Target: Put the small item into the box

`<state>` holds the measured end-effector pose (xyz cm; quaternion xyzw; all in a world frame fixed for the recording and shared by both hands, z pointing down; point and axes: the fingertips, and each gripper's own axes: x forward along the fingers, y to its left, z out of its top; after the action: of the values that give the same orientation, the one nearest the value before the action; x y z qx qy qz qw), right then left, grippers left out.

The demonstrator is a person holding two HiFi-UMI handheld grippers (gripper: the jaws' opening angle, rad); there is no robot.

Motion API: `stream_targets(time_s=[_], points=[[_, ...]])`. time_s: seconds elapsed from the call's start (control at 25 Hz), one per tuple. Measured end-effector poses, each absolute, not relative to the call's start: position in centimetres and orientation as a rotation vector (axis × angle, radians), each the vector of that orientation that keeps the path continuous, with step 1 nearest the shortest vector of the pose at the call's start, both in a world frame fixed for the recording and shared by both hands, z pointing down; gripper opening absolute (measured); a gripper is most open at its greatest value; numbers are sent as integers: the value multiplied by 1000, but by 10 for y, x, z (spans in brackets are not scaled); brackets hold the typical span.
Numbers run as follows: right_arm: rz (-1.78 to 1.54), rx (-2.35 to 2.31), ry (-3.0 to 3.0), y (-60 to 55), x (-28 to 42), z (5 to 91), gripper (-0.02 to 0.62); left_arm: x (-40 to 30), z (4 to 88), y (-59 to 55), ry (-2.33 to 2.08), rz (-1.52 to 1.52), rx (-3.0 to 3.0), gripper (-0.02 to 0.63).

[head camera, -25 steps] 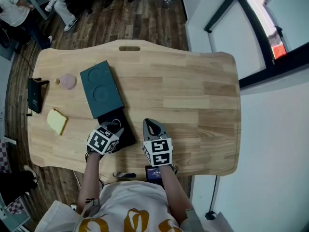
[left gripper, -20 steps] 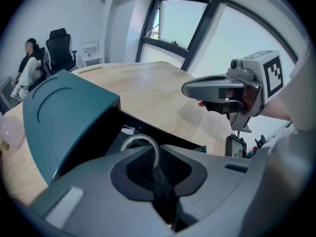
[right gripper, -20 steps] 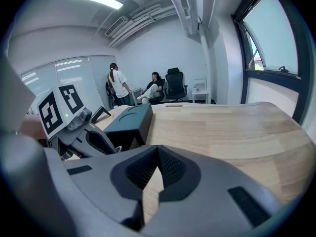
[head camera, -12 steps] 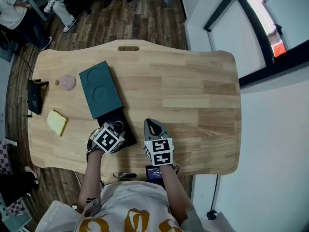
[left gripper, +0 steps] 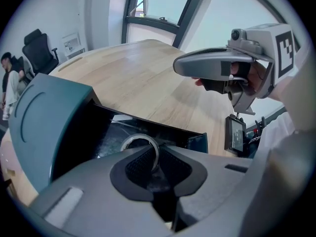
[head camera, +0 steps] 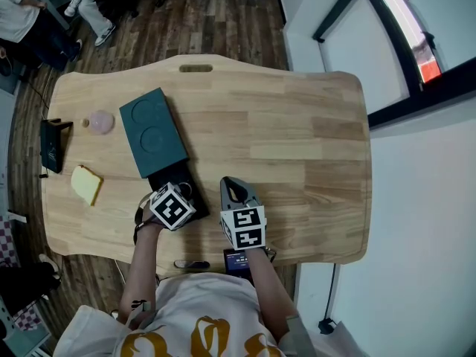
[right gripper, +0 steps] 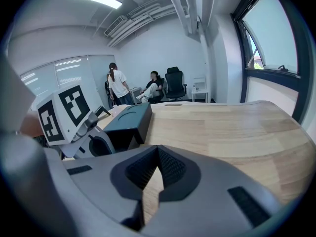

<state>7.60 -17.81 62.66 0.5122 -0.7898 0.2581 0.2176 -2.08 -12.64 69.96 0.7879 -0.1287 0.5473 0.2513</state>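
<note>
Head view: on the wooden table [head camera: 297, 147], one box [head camera: 168, 181] lies open near the near edge. Its teal lid [head camera: 152, 132], with two round recesses, is folded back toward the far-left corner. The left gripper [head camera: 174, 198] is over the box's black inside, and the right gripper [head camera: 233, 187] is just beside it. Along the left edge are one pink round thing [head camera: 99, 121], one yellow slab [head camera: 85, 184] and one black device [head camera: 53, 146]. A small screen [head camera: 238, 260] sits at the near edge.

Left gripper view: the left gripper [left gripper: 152, 156] is clamped on one silver ring [left gripper: 140, 143], held above the box [left gripper: 118, 132], with the lid [left gripper: 42, 117] to the left.

Right gripper view: the right gripper [right gripper: 157, 168] has its tips together and holds nothing. Two people [right gripper: 118, 85] are beyond the table's far edge.
</note>
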Motion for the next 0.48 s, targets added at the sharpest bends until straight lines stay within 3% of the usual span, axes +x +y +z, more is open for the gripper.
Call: stream_targets(time_s=[0.48], points=[[695, 1428, -2204, -173, 78, 613, 5, -22, 690, -132, -427, 1412, 2194, 48]])
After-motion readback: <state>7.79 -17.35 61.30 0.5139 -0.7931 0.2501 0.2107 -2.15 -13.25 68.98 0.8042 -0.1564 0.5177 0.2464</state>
